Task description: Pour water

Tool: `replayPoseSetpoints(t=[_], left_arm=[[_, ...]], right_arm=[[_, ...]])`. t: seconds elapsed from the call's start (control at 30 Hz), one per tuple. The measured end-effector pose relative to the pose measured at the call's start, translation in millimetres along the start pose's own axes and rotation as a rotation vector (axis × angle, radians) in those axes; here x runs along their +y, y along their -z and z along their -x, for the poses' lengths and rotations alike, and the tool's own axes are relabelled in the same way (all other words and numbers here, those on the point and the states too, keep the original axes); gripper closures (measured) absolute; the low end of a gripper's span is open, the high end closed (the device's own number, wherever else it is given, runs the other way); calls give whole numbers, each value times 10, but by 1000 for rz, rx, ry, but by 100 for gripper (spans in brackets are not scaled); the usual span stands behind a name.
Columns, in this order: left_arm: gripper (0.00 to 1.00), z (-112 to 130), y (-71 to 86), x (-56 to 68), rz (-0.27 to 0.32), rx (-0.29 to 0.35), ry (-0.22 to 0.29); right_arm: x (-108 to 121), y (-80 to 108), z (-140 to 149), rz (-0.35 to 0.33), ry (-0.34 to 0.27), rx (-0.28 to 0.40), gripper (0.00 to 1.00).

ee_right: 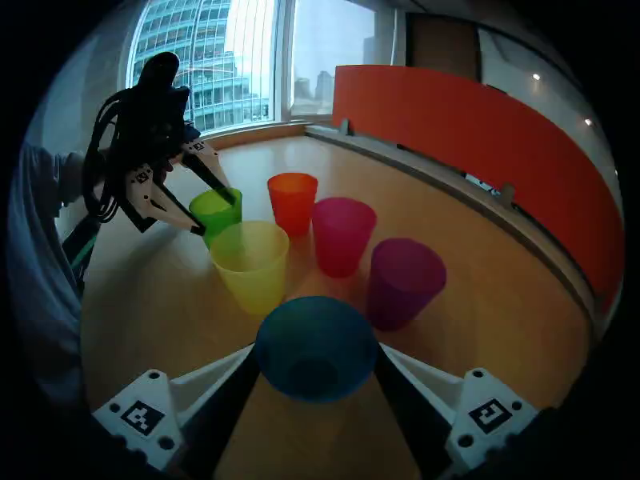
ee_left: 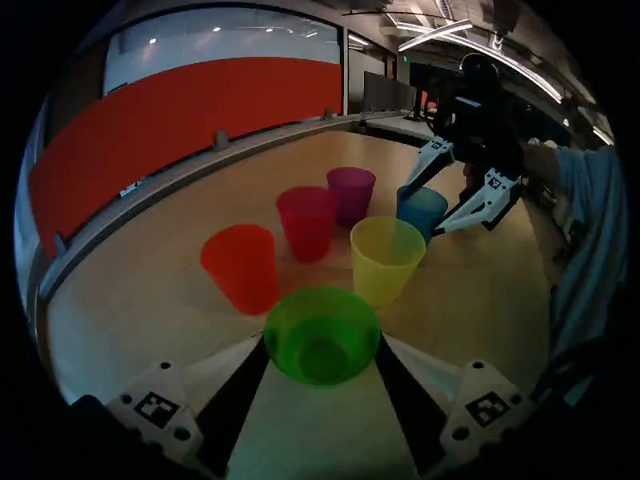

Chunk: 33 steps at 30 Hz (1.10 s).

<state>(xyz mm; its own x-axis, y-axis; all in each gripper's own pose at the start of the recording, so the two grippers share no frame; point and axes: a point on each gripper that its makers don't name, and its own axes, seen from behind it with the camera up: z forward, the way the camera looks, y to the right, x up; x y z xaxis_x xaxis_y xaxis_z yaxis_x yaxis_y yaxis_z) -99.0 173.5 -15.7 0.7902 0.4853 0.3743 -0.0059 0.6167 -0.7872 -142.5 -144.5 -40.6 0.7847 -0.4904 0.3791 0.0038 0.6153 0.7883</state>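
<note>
Going left to right in the left gripper view, across the light wooden tabletop (ee_left: 136, 304): a translucent orange plastic cup (ee_left: 240, 268) sits farthest left, with a translucent red plastic cup (ee_left: 307, 222) just behind and beside it. Right up front is a translucent green plastic cup (ee_left: 322, 320), sitting between the fingers of the left gripper (ee_left: 322, 348). That gripper is closed down to cup width, with both fingers against the cup's sides. Next come a translucent purple plastic cup (ee_left: 351, 194) at the back and a translucent yellow plastic cup (ee_left: 386, 260) just right of the green one. Farther back, a translucent blue plastic cup (ee_left: 422, 210) is pinched between the fingers of the right gripper (ee_left: 420, 214), and a person's light sleeve (ee_left: 592, 240) is at the far right edge. All six cups are mouth-up in one loose cluster. I honestly can't tell if the green and blue ones are resting on the table or lifted a bit. The right gripper view shows it from the other side: the left gripper clamped around the green cup at far left, then yellow and orange. The blue cup is front and centre with its own two fingers touching its sides, then red and purple. Can't tell whether any cup has water in it. A long red wall panel (ee_left: 184, 112) runs behind the table.
</note>
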Motion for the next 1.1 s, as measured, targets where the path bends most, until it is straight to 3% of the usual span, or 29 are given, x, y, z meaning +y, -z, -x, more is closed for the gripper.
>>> replayPoseSetpoints(t=[0.1, 0.47, 1.1], left_arm=[[2, -12, 15, 11, 3, 2, 5], [2, 128, 148, -14, -30, -20, -4], [2, 244, 636, -91, -148, 45, 73]], right_arm=[[-10, 8, 10, 0, -6, -1, 0], [3, 160, 114, 30, -18, 1, 0], [140, 721, 265, 151, -81, 61, 0]])
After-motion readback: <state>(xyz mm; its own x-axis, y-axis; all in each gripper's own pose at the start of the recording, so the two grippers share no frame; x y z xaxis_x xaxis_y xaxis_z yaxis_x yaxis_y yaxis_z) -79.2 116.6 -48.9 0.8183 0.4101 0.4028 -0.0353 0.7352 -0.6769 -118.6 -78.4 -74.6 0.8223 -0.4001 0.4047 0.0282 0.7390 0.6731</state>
